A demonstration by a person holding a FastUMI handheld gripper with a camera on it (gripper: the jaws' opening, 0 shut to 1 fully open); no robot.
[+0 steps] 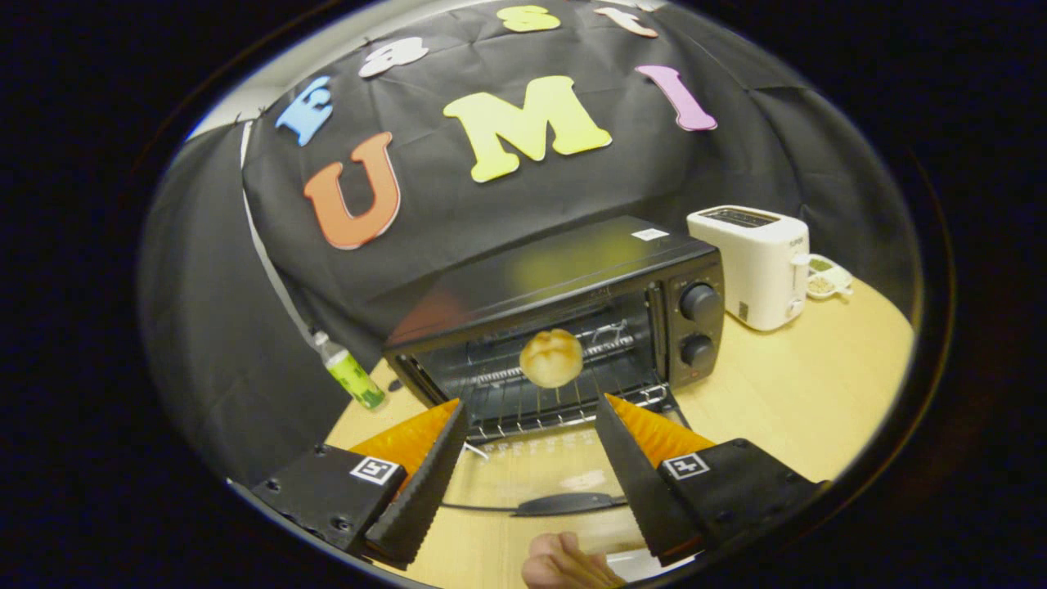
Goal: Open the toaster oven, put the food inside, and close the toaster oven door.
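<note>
The black toaster oven (572, 278) stands on the wooden table with its glass door (532, 462) folded down flat toward me, the handle (564, 503) nearest. A round, pale brown bun (550, 357) is at the oven's mouth over the wire rack (523, 401); it looks slightly blurred, and I cannot tell whether it rests on the rack. My gripper (532, 402) is open, its fingers spread wide above the lowered door, just short of the rack. Nothing is between them, and the bun is a little beyond the tips.
A white slot toaster (757, 262) stands right of the oven, with a small dish (826, 278) beside it. A green bottle (352, 372) leans at the oven's left. A person's hand (564, 564) shows below the door handle. Bare table (818, 384) lies right.
</note>
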